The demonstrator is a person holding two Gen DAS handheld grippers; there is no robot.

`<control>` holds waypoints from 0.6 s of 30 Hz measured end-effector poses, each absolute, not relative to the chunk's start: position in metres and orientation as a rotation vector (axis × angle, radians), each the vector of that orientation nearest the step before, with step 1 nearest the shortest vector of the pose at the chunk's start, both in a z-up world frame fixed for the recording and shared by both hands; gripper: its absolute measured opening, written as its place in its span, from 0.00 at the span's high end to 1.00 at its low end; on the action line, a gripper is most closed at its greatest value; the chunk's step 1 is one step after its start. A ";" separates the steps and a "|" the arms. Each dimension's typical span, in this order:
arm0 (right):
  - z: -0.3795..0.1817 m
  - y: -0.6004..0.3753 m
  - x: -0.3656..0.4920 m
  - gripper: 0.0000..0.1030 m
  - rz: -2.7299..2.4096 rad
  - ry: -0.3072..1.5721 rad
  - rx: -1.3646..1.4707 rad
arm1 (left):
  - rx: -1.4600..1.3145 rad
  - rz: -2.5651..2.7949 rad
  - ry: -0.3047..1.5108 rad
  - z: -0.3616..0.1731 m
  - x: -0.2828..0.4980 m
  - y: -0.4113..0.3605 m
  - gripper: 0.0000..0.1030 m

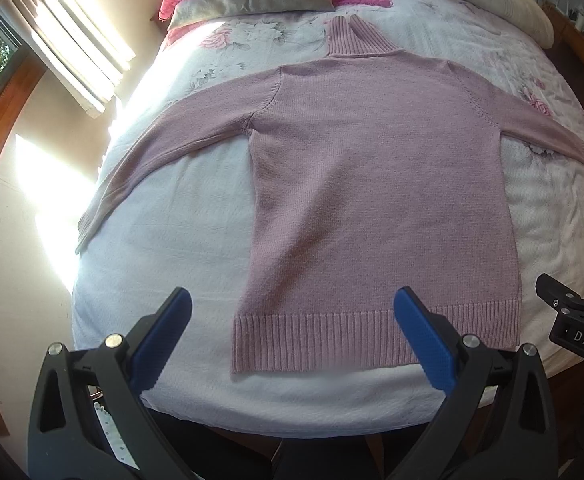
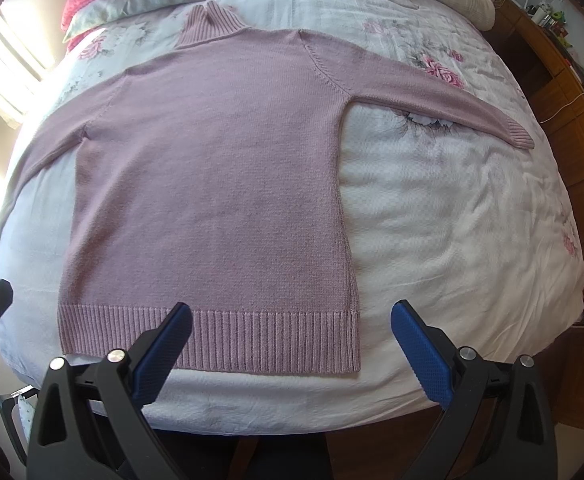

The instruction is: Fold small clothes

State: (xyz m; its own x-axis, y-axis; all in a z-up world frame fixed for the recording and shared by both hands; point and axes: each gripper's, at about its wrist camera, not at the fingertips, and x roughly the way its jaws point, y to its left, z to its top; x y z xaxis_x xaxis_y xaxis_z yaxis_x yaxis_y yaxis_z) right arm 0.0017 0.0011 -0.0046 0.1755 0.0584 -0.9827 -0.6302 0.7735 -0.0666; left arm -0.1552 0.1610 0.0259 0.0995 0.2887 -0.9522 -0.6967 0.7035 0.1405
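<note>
A pink sweater [image 1: 372, 184] lies flat on the bed [image 1: 172, 208], sleeves spread. Both the left gripper [image 1: 292, 328] and right gripper [image 2: 292, 336] hover wide open near its hem; each should probably pinch a sleeve cuff cleanly.

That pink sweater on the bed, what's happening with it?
A person holds two grippers and is about to fold it. The sweater lies flat on the bed, sleeves spread wide, not folded yet. The left gripper and right gripper both hang open near its bottom edge, holding nothing.
</note>
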 end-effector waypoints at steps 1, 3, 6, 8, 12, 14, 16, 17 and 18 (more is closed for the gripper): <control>-0.005 0.001 0.001 0.04 0.521 1.315 -0.529 | -0.391 0.756 1.276 0.026 -0.156 0.161 0.03; -0.005 0.001 0.001 0.04 0.520 1.315 -0.529 | -0.390 0.757 1.275 0.026 -0.156 0.161 0.03; -0.004 0.001 0.000 0.04 0.520 1.314 -0.528 | -0.391 0.757 1.275 0.026 -0.156 0.161 0.03; -0.004 0.001 0.000 0.04 0.519 1.313 -0.528 | -0.389 0.758 1.275 0.026 -0.156 0.161 0.03; -0.004 0.000 0.000 0.04 0.520 1.311 -0.528 | -0.388 0.759 1.274 0.027 -0.157 0.162 0.03; -0.004 0.000 0.000 0.04 0.521 1.312 -0.527 | -0.388 0.760 1.274 0.027 -0.157 0.163 0.03; -0.004 0.000 0.000 0.04 0.520 1.311 -0.527 | -0.387 0.760 1.274 0.028 -0.158 0.163 0.03; -0.004 0.000 0.000 0.04 0.520 1.311 -0.527 | -0.386 0.761 1.274 0.027 -0.157 0.163 0.03; -0.004 0.000 0.000 0.04 0.520 1.311 -0.527 | -0.385 0.762 1.275 0.028 -0.157 0.162 0.03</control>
